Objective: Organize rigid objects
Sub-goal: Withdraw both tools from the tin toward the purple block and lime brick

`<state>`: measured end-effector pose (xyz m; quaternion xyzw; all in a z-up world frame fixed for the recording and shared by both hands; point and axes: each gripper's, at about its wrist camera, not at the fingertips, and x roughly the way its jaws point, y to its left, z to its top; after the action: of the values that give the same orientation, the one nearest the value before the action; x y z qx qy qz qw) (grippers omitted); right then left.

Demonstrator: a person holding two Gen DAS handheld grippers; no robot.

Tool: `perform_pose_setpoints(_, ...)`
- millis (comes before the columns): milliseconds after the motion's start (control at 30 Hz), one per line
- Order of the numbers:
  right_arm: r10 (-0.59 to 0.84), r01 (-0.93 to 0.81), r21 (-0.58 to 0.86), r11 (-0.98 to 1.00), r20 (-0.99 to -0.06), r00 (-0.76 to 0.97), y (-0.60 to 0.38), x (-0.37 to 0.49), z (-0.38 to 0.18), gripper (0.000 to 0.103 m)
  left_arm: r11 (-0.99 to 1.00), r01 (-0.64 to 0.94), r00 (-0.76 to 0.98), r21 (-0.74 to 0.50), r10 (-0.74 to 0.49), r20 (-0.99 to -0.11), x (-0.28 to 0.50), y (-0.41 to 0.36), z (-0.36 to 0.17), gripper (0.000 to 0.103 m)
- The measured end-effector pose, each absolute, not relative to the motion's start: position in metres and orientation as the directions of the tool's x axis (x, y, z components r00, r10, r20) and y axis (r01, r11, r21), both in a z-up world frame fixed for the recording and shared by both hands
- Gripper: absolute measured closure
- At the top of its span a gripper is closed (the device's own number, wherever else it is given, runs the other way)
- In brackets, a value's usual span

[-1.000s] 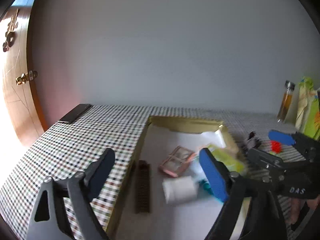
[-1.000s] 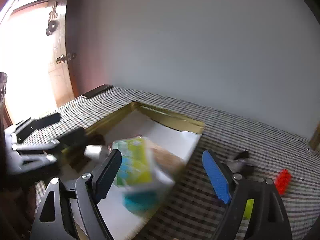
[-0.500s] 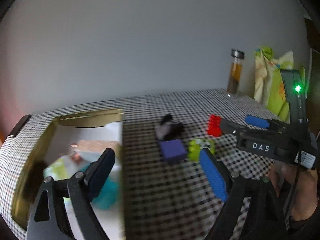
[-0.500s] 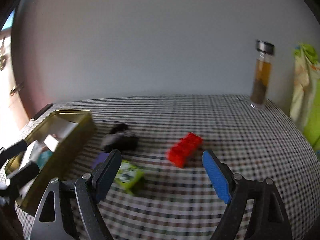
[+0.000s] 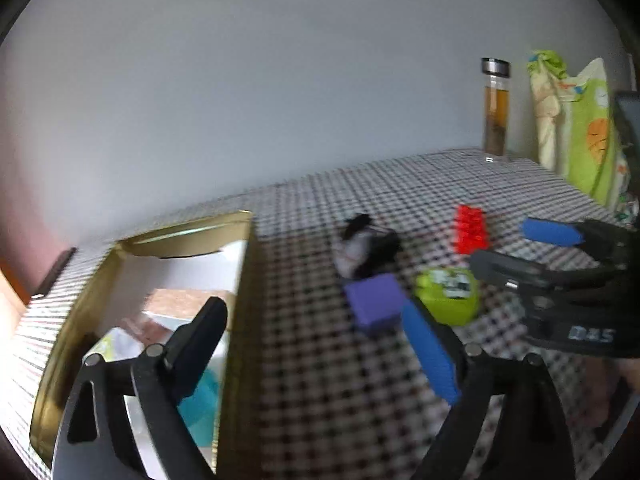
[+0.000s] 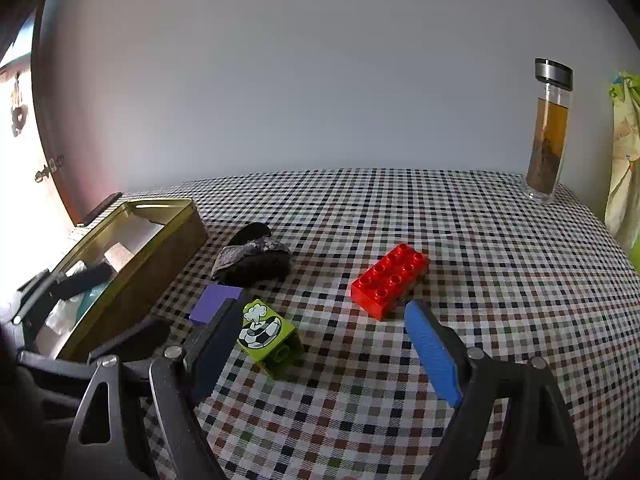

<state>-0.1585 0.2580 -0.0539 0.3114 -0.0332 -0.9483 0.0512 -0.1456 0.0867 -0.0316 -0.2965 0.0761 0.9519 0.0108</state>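
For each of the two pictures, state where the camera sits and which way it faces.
Left wrist: on the left tongs, facing the gold tin and purple block; its own fingers and the right tongs show.
Right wrist: on the right tongs, facing the red brick and green block.
Shared: bricks, tin, bottle.

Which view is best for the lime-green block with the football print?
The right wrist view. The lime-green plastic block with the football print lies sharp and close there, printed face up, on the checked tablecloth. The left wrist view shows it blurred, print unreadable, with the right tongs overlapping its right edge.
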Motion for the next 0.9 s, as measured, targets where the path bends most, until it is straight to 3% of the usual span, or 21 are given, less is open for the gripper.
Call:
perform_pose_setpoints(233,-0.162,0.179,0.038,-0.983,-0.638,-0.753,0.232,-0.167,-0.061,0.018,-0.999,-0.001,-0.821,0.052,-0.029,-0.571,-0.151,0.047,-0.027,0.012)
perform_pose_setpoints(400,-0.166,0.193,0.045,-0.98,-0.715,-0.679,0.225,-0.185,-0.074,0.019,-0.998,-0.022,-0.818,0.064,-0.018,-0.574,-0.143,0.053,-0.032,0.006)
perform_pose_setpoints(533,-0.175,0.18,0.073,-0.981,-0.736,-0.653,0.23,-0.188,-0.078,0.052,-0.998,-0.039,-0.824,0.059,-0.001,-0.566,-0.141,0.064,-0.029,0.006)
perform_pose_setpoints(800,-0.085,0.032,0.092,-0.995,-0.654,-0.752,0.255,-0.169,-0.063,0.052,-0.992,-0.124,-0.767,0.026,0.079,-0.636,-0.153,0.092,-0.036,0.006)
perform_pose_setpoints(900,-0.048,-0.027,0.105,-0.994,-0.647,-0.761,0.261,-0.169,-0.062,0.052,-0.989,-0.148,-0.716,-0.02,0.121,-0.688,-0.168,0.1,-0.044,0.018)
